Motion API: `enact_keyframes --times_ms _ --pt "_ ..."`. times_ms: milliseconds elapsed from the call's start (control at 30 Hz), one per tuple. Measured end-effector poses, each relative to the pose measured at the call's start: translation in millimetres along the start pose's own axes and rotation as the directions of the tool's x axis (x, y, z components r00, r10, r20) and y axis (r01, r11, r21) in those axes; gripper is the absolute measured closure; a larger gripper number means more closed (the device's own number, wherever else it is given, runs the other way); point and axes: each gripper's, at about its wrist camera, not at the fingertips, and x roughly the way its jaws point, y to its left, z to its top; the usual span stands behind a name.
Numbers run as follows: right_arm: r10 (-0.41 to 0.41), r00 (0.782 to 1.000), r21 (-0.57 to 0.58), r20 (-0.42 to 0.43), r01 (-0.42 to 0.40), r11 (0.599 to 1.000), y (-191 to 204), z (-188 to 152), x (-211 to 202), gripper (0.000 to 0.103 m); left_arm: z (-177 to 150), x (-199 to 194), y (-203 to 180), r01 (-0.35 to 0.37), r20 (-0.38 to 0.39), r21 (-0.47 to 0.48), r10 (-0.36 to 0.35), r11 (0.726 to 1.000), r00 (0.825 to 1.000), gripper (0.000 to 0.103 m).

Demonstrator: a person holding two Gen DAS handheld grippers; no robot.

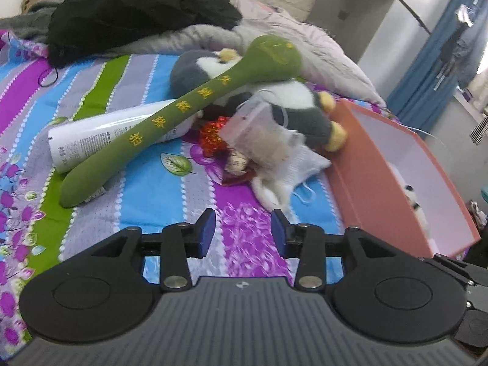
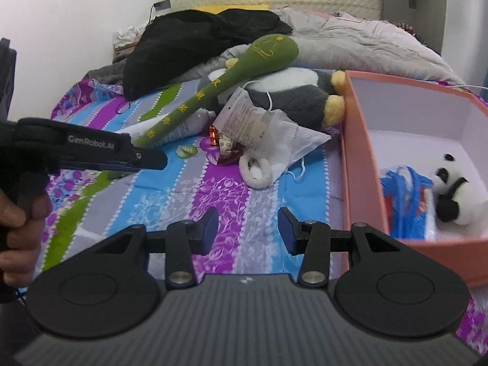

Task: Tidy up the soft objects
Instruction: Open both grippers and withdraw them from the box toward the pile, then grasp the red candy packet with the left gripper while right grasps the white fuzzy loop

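Both grippers hang over the striped bedsheet [image 1: 170, 189] short of the pile, each with nothing in it; the left gripper [image 1: 243, 228] has its blue pads parted to a moderate gap with only sheet showing between them, and the right gripper [image 2: 248, 228] stands about as wide, likewise bare. The soft things lie heaped ahead: a long green plush club [image 1: 170, 122] rests slantwise across a white tube [image 1: 91, 140] and a grey-and-white penguin plush [image 1: 299, 113], with a clear packet [image 1: 253, 131] and a white face mask [image 1: 292, 167] tangled at the front near something red and shiny [image 1: 212, 134]; the pink box [image 2: 360, 152] sits just right of the heap and already holds a small panda plush [image 2: 457, 195] beside a blue bag [image 2: 402, 201]. The main risk, as I judge it, is the stacking; pulling the club by one end would likely drag or roll the tube under it, and the tube is hardly a soft thing to be boxed. A gap this size may be too narrow for the penguin's body, so the pads could skid off its fur; the mask's ear loops could snag the packet and lift both. The two grippers also sit close together in the right wrist view, so reaching for the same item could make them collide.
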Motion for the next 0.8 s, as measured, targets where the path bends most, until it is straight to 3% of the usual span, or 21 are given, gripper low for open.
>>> enact_keyframes --times_ms 167,800 --pt "0.008 1.0 -0.011 -0.007 -0.008 1.0 1 9 34 0.057 10 37 12 -0.012 -0.017 -0.032 0.011 0.999 1.0 0.057" --pt "-0.013 0.997 -0.026 -0.074 0.011 1.0 -10 25 135 0.057 42 132 20 0.082 -0.026 -0.084 -0.084 0.993 0.996 0.057"
